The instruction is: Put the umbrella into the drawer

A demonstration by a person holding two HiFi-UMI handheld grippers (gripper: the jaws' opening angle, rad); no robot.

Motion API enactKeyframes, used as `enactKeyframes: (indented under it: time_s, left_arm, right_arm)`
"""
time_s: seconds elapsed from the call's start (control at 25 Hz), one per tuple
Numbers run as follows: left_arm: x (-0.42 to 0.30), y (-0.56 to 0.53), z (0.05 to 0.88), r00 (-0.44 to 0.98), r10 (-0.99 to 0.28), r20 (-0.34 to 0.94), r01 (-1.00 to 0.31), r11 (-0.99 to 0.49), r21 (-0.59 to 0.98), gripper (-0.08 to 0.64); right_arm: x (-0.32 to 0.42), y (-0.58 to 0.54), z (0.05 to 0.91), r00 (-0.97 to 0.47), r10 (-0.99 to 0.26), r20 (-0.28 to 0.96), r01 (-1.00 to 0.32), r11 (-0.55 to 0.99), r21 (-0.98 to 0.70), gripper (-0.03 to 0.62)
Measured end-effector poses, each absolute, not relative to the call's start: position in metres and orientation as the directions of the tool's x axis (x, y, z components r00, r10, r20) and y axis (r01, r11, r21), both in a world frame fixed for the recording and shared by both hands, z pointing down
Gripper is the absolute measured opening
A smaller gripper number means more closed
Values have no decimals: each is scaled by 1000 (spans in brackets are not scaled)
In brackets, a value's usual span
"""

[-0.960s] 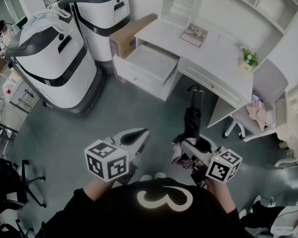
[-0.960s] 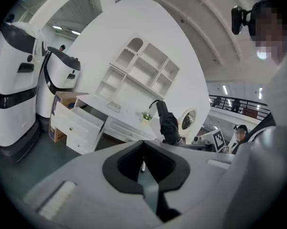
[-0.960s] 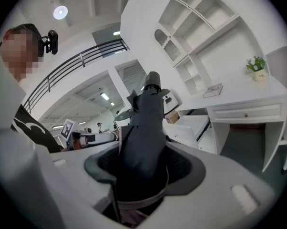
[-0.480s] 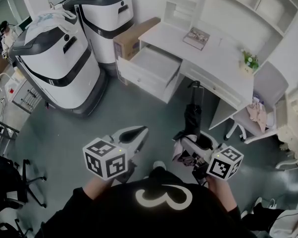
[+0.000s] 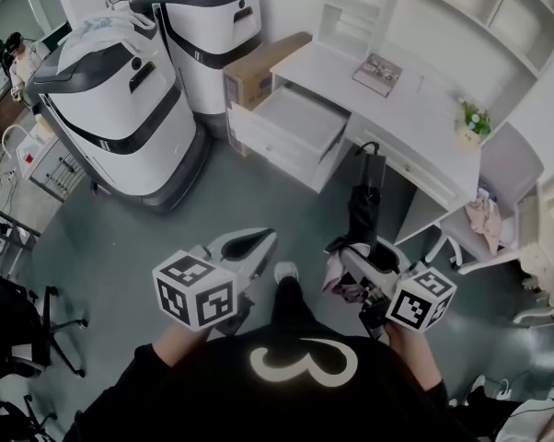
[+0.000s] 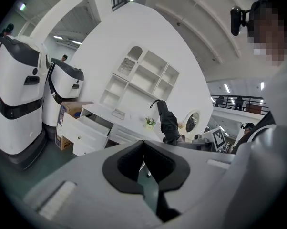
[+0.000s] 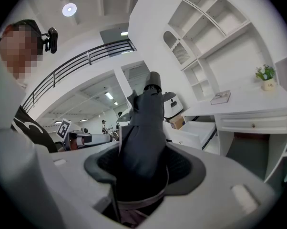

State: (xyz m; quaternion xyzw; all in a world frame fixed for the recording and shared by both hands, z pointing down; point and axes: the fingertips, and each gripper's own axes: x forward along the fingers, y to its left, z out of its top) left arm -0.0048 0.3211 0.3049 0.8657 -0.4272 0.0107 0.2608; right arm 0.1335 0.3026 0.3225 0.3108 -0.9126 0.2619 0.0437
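Observation:
A folded black umbrella [image 5: 362, 212] points toward the white desk [image 5: 415, 109], its handle end furthest from me. My right gripper [image 5: 358, 263] is shut on its bunched lower end. In the right gripper view the umbrella [image 7: 143, 128] fills the space between the jaws of my right gripper [image 7: 141, 171]. The open white drawer [image 5: 300, 118] juts from the desk's left side, ahead and left of the umbrella tip, and looks empty. My left gripper [image 5: 251, 245] hangs level beside the right one, jaws together on nothing. The left gripper view shows the drawer [image 6: 88, 125] and the umbrella [image 6: 168, 123].
Two large white-and-black machines [image 5: 121, 109] [image 5: 213, 26] stand left of the desk, with a cardboard box [image 5: 259, 63] between them and the drawer. A book [image 5: 385, 74] and a small plant [image 5: 473, 122] sit on the desk. A chair [image 5: 498, 210] stands at the right.
The desk and drawer have shifted slightly in the head view as the person steps forward, one shoe now showing between the grippers. Both grippers keep their pose and the umbrella stays gripped.

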Motion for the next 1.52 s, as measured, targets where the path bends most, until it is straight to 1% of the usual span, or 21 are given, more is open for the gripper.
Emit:
enactKeyframes:
  time_s: [0.24, 0.6, 0.8, 1.08, 1.28, 1.52]
  left_arm:
    - [-30, 296, 311, 621, -741, 256, -754, -476, 453, 9]
    - [-31, 239, 326, 617, -738, 274, -757, -461, 463, 9]
    - [-28, 173, 334, 621, -724, 301, -758, -458, 464, 9]
    - [-25, 51, 349, 620, -702, 350, -763, -437, 477, 9]
    - [-30, -32, 356, 609, -707, 358, -768, -416, 486, 9]
    - [-39, -83, 356, 592, -729, 345, -775, -397, 491, 9]
  right_arm:
    - [107, 275, 328, -813, -520, 260, -577, 668, -469, 249]
    - [100, 223, 344, -840, -470, 272, -541, 681, -494, 249]
    - [103, 161, 355, -842, -462, 278, -537, 675, -506, 249]
    - [105, 45, 377, -845, -437, 309, -533, 642, -550, 249]
    - [97, -32, 388, -851, -402, 339, -526, 646, -553, 249]
    - [87, -86, 390, -854, -368, 368, -517, 681, -519, 249]
